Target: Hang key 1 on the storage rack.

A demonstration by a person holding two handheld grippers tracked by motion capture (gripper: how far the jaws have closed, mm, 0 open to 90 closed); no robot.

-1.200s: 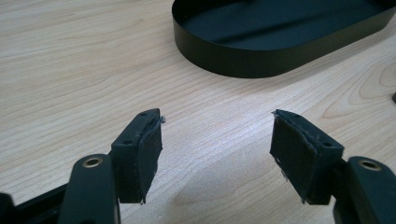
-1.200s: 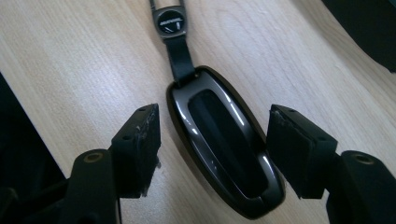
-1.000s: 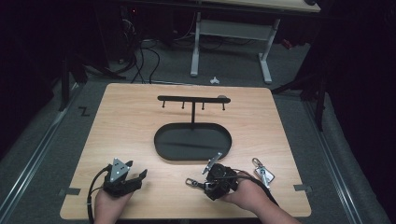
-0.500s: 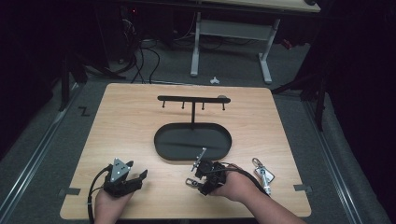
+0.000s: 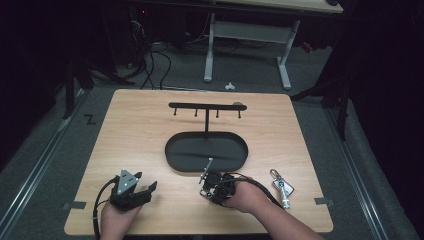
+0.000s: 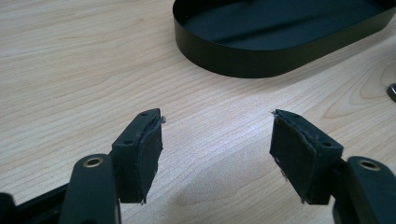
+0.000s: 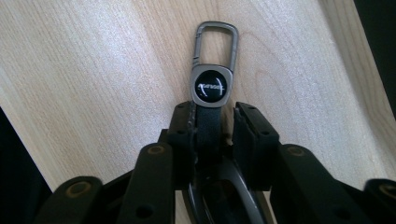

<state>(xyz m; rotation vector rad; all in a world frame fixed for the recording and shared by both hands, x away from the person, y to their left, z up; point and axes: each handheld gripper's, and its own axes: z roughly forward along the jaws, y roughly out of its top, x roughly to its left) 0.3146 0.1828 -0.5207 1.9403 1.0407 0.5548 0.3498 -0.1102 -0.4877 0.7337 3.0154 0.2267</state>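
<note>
While my right gripper (image 7: 212, 126) has just been closing around the keychain (image 7: 210, 88) strap at six o'clock of the tray (image 5: 206, 152), my left gripper (image 6: 215, 158) rests apart on the table (image 5: 140, 130).

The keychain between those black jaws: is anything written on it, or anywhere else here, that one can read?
Keychain, round black badge: one pale word, too blurred to read.
Second keychain on the table: too small to tell any lettering.
Floor left of the table: a dark mark shaped like "Z".
</note>
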